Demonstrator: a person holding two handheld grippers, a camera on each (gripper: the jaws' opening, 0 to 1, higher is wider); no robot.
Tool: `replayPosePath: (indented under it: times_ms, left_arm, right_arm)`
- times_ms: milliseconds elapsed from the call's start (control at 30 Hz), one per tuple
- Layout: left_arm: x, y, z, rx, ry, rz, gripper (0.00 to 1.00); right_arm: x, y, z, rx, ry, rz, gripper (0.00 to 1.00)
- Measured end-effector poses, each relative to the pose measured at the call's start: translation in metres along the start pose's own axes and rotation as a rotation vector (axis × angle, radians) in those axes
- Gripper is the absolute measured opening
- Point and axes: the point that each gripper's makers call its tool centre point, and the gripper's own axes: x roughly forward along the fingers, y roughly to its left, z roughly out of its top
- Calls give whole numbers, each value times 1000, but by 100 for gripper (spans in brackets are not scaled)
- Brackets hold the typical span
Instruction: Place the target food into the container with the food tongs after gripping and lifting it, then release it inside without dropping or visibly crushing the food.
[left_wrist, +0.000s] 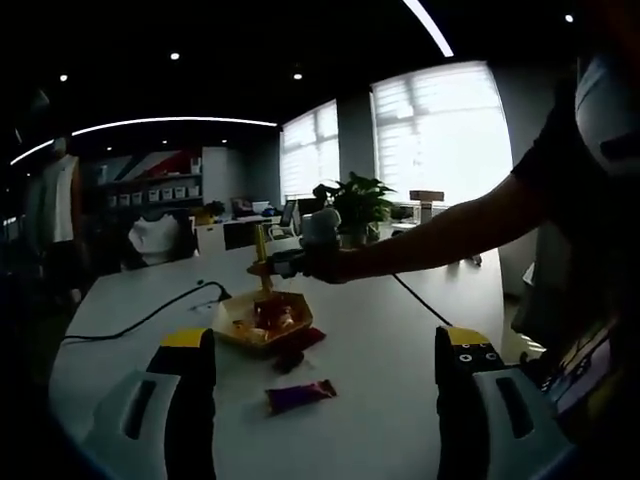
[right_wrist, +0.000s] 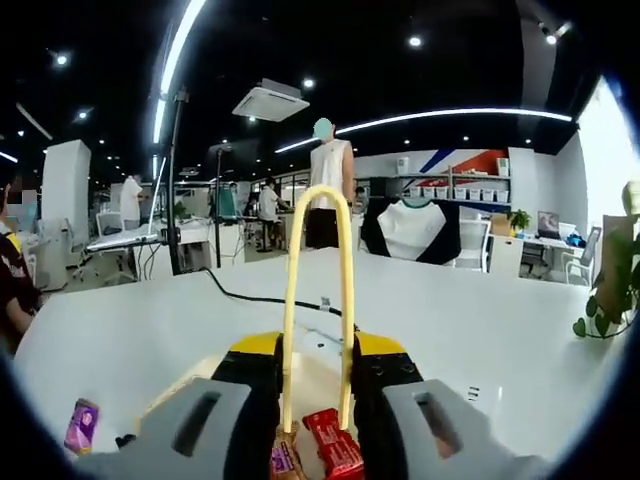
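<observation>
Left gripper view: left tool (left_wrist: 325, 375) released, jaws spread wide over the white worktop (left_wrist: 400, 350). Right tool (left_wrist: 290, 263) holds yellow tongs (left_wrist: 263, 262) above the container (left_wrist: 262, 322); purple snack (left_wrist: 300, 395) lies nearer.

Right gripper view: right tool (right_wrist: 315, 385) clenched on tongs (right_wrist: 318, 290), red snack (right_wrist: 335, 445) between their tips.

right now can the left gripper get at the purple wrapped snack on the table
Probably yes: the purple wrapped snack lies alone on the white table, straight ahead between the open left gripper jaws, nothing blocking. The right gripper works farther off, over the container.
</observation>
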Motion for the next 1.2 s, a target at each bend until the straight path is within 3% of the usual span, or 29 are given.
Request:
replayPosePath:
  times_ms: [167,400,800,1200]
  left_arm:
    - [1,-2,-2,-4,0,-5,96]
    - [2,-7,-2,-9,-3,-16,97]
    - [4,-10,-4,-6,4,-27,97]
    - [5,-9,-3,-3,9,-28,97]
  right_arm:
    - [-15,23,17,-13,-79,82,23]
    - [-36,35,19,-7,-98,99,23]
    - [-84,83,37,9,-232,233,24]
    - [-100,126,16,-69,-244,319,24]
